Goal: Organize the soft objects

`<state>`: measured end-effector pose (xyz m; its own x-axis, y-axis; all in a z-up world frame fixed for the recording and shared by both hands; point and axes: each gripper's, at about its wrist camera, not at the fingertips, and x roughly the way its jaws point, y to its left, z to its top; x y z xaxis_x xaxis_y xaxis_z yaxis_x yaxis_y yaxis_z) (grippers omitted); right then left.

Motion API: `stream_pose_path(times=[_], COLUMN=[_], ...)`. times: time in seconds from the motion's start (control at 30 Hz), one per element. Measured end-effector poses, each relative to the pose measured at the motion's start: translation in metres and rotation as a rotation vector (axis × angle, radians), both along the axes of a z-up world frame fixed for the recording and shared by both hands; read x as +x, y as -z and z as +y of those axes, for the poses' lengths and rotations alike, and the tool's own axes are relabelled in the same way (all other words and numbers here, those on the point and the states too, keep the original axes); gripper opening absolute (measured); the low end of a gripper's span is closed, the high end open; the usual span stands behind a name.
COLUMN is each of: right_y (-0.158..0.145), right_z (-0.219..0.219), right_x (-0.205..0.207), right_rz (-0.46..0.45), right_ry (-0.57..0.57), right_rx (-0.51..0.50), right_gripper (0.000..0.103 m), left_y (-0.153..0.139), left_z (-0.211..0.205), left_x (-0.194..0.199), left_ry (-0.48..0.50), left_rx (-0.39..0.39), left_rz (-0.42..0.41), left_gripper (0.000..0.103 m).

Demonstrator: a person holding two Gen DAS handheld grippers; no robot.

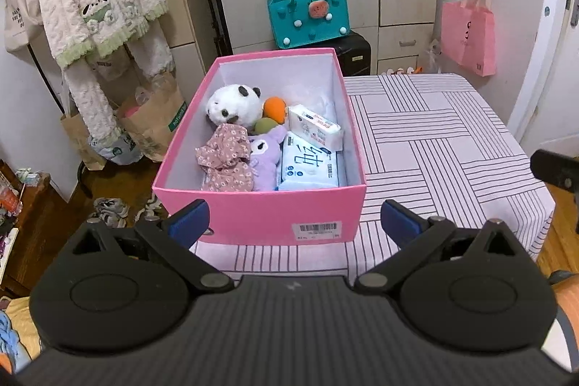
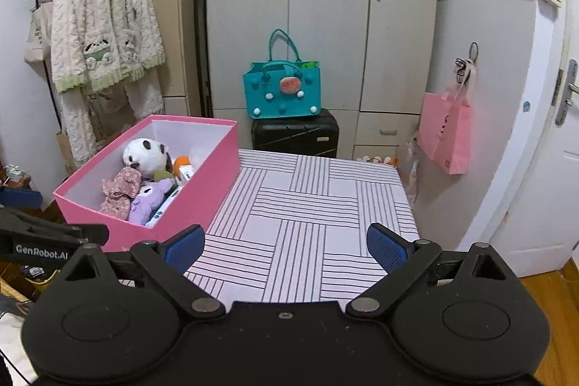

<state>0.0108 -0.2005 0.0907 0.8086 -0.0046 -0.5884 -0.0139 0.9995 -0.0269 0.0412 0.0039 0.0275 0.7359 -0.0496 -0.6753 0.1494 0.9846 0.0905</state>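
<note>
Robe (image 1: 97, 6) hanging upper left | pink box (image 1: 260, 216) centre-left on striped table (image 1: 452, 140), holds panda plush (image 1: 233, 105), floral cloth (image 1: 226, 158), purple plush (image 1: 264, 158), tissue packs (image 1: 311, 165) | L gripper (image 1: 295, 223) spread wide, empty, lower centre | R gripper (image 2: 286, 246) spread wide, empty, over tabletop

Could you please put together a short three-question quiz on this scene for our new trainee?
1. True or false: the panda plush lies on the striped tablecloth, outside the pink box.
2. Which lies nearest the box's front wall? A) orange ball B) blue wipes pack C) panda plush
3. Fill in: both the left gripper and right gripper are ____ and empty.

Key: 1 false, it is inside the box. 2 B. 3 open.
</note>
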Motion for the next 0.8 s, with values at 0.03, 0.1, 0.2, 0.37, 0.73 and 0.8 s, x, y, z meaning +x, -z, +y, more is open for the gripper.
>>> stream_pose_path(times=[0.03,0.1,0.2,0.37,0.73,0.8], right_y=[0.000,0.000,0.001,0.003,0.005,0.006], right_z=[0.001,0.000,0.000,-0.002,-0.008,-0.010], right_x=[-0.001,-0.002,-0.004,-0.008,-0.019,-0.023], right_rz=[-0.001,-0.003,-0.005,-0.014,-0.068,-0.093], right_ry=[0.003,0.005,0.009,0.019,0.032,0.032], right_rx=[-0.003,-0.005,-0.006,-0.011,-0.006,0.001], right_gripper=[0.098,0.098,0.098,0.098,0.098,0.098], left_y=[0.001,0.003,0.006,0.009,0.004,0.004], left_z=[0.000,-0.001,-0.003,-0.003,-0.005,-0.004], left_x=[0.000,0.000,-0.001,-0.003,-0.018,-0.022], left_ry=[0.001,0.002,-0.008,-0.013,0.004,0.005], left_rx=[-0.008,-0.015,-0.005,0.002,0.002,0.002], left_rz=[0.004,0.011,0.011,-0.004,-0.067,-0.091], left_gripper=[0.102,0.102,0.102,0.102,0.102,0.102])
